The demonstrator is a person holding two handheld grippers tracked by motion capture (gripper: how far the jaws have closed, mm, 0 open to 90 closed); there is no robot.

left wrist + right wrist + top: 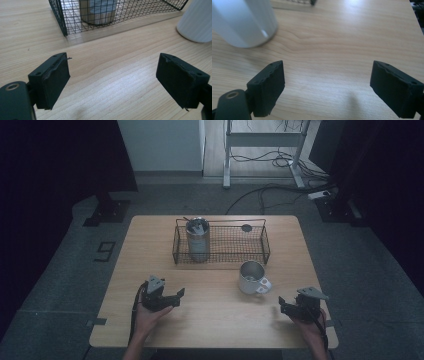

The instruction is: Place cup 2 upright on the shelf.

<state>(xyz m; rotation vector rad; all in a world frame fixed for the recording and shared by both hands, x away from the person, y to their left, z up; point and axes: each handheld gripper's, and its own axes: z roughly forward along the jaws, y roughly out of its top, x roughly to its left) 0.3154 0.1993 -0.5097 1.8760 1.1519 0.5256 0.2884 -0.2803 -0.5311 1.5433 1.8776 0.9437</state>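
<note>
Both grippers rest near the near edge of the wooden table [150, 227]: your left gripper [176, 296] at near left, your right gripper [283, 305] at near right. Each has its jaws spread wide with nothing between them, only bare wood.

Closest to your right gripper is the steel mug [251, 276], upright in the open, just in front of the wire basket [260, 239] and a little to the right of centre, its handle turned toward you and to the right. A taller metal tumbler [197, 239] stands inside the basket's left end.

Judging by its look, the mug is light, rigid and smooth, so it may slip. Take it across the rim and wall, or pinch the handle, squeezing firmly and keeping it level.
</note>
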